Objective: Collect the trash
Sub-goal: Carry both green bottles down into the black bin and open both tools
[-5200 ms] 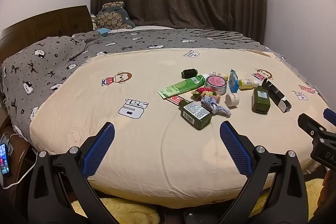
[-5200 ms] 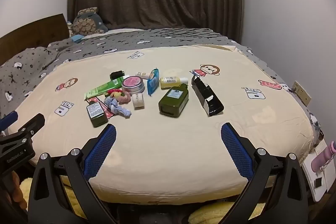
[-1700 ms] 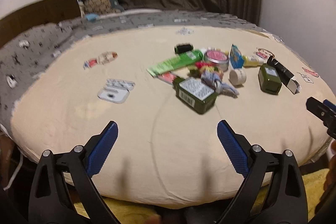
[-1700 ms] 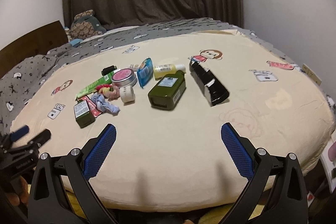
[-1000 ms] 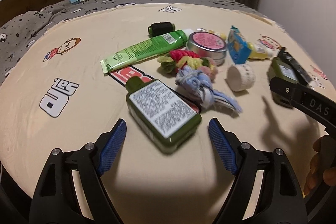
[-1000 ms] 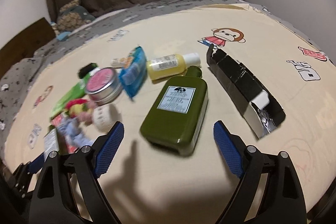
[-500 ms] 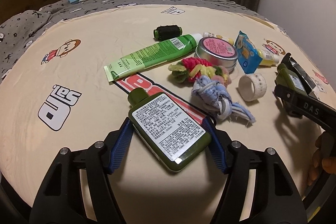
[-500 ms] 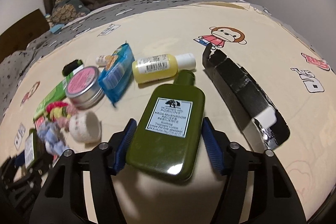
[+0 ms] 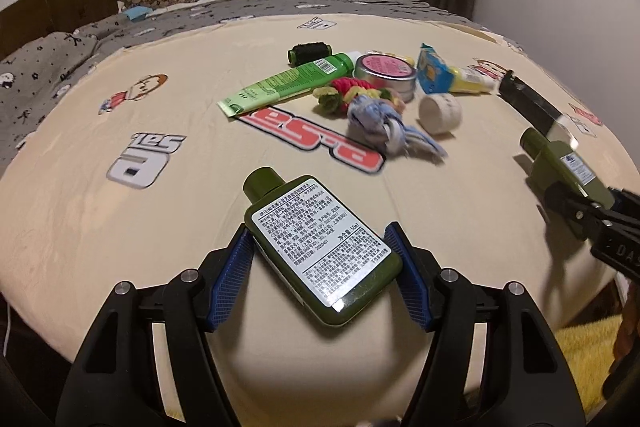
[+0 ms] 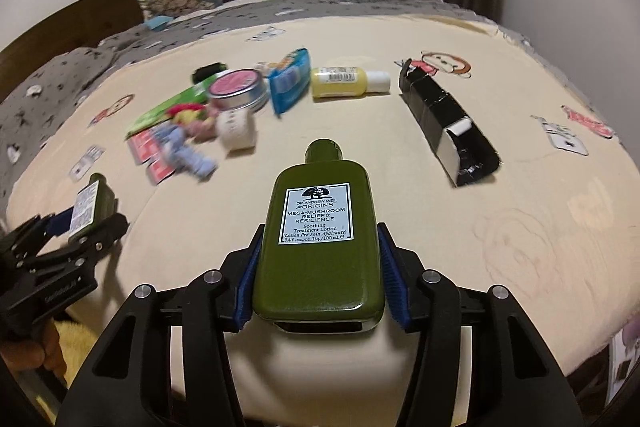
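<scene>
Here, a flat olive-green plastic bottle with a dense white text label (image 9: 320,247) lies skewed between the left tongs (image 9: 320,267), pinched on both sides. A larger olive-green lotion bottle (image 10: 320,231), label up, is pinched by the right tongs (image 10: 316,275). Both are over the cream cartoon-print bed sheet (image 9: 120,227).

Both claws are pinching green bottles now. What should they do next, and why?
Probably lift both bottles off the bed together. The left gripper squeezes the small green bottle, and the right gripper squeezes the big green bottle. Both bottles seem ready to carry away.
</scene>
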